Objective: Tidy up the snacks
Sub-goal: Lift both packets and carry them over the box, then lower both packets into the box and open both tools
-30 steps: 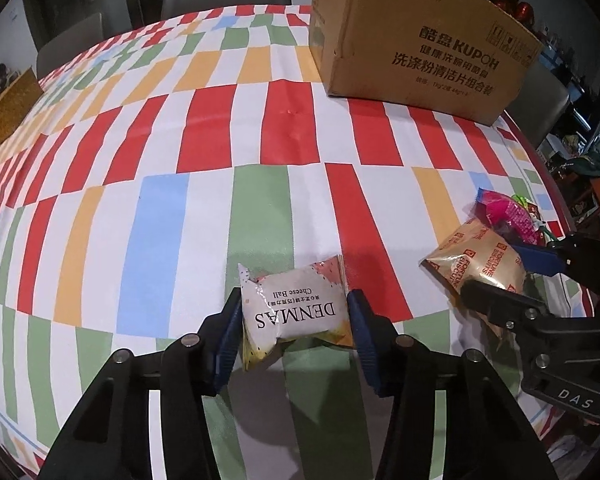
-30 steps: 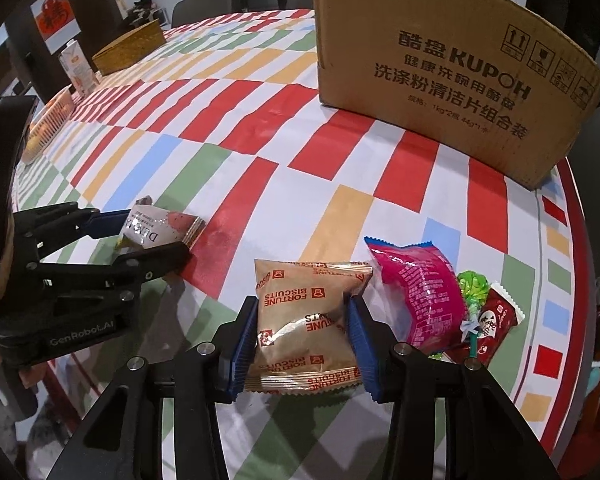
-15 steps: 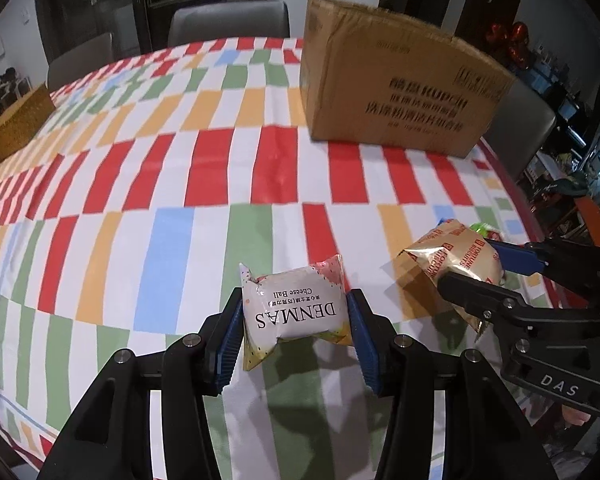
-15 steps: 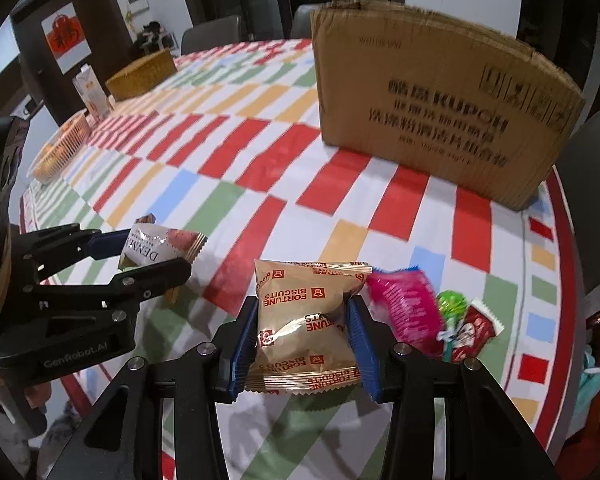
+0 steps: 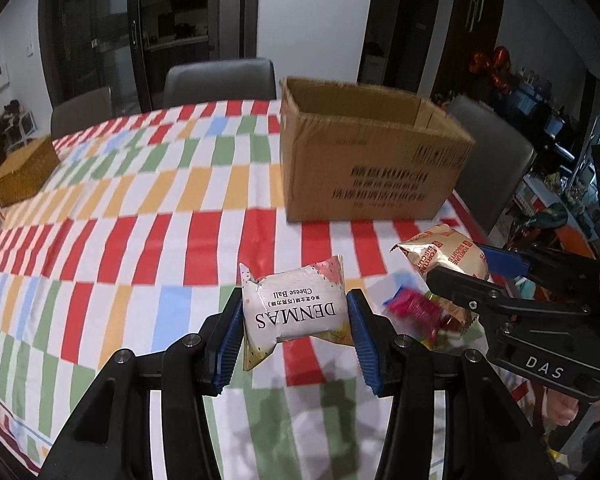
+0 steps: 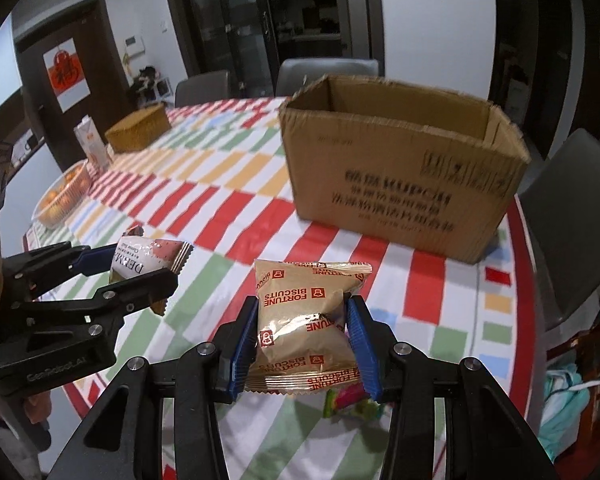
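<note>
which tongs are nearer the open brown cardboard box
Right, though only slightly. The right tongs, gripping the gold Fortune Biscuits packet, sit just before the open brown cardboard box. The left tongs, holding the white Denmas packet, hang further left and back.

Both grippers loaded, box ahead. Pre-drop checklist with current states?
1. Left gripper shut on the DENMAS packet: ok.
2. Right gripper shut on the Fortune Biscuits packet: ok.
3. Both packets lifted off the table: ok.
4. Cardboard box open at the top: ok.
5. Room inside the box: cannot tell, floor hidden.
6. Grippers above the box opening: not ok, both short of it.
</note>
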A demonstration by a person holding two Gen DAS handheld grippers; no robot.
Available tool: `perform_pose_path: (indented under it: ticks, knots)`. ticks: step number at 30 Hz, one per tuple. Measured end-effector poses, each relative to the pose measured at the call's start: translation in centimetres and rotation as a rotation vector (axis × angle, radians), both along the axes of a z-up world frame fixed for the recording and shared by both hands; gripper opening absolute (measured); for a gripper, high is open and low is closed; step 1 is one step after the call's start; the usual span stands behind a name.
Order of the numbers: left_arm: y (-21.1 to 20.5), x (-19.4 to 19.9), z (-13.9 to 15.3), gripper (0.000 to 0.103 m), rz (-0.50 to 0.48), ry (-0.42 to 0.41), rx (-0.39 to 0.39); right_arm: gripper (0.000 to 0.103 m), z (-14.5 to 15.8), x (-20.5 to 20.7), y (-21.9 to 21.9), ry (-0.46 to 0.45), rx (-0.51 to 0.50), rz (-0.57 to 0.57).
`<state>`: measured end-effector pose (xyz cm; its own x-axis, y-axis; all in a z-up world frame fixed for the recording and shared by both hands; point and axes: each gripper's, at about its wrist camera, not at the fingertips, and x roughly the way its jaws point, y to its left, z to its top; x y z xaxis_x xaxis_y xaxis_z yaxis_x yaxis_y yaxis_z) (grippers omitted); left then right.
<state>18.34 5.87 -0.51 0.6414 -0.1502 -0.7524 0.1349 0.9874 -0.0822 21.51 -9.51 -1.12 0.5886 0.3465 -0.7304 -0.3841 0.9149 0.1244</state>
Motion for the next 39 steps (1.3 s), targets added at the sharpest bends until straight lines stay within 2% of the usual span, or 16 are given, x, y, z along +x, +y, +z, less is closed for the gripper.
perform_pose_path:
  ticks: [15,24,32,39]
  knots:
    - [-3.1,3.1,5.6,0.049,-0.026,-0.13,-0.01,0.045,5.9,2.3,-3.8,-0.161,0.056,-0.09]
    - [-5.1,6.6,8.6,0.049,-0.067,-0.18,-0.024,0.045,8.7,4.8,-5.5,-0.225,0.082,-0.125]
    - [-5.9,10.8,9.7,0.05,-0.091,-0.193,-0.042,0.045,9.8,8.1,-6.8,-0.233,0.114,-0.168]
    - [-5.7,14.4,8.8,0.05,-0.079,-0.172,-0.052,0.046,9.3,11.3,-7.5,-0.221,0.145,-0.223]
